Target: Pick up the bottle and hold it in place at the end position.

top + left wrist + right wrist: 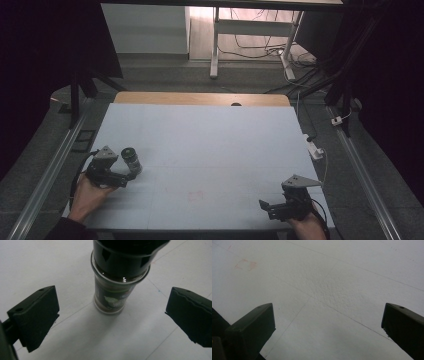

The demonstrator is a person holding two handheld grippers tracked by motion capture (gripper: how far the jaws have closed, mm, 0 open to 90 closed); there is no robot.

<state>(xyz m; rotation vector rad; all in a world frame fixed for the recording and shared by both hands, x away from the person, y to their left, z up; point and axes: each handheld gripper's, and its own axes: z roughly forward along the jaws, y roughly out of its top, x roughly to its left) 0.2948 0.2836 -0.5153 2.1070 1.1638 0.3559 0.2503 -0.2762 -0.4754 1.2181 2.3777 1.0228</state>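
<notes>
A small jar with a black cap and a dark label stands upright on the white table near its left side. In the left gripper view the jar rises just ahead of the jaws, with its cap at the top of the frame. My left gripper is open, held by a hand, and its jaws stand wide apart on either side of the jar without touching it. My right gripper rests low near the table's front right corner, open, with bare table between its jaws.
A faint red mark lies on the table between the two grippers. Metal rails run along both sides of the table. A white power strip sits off the right edge. A desk frame and cables stand beyond the far edge.
</notes>
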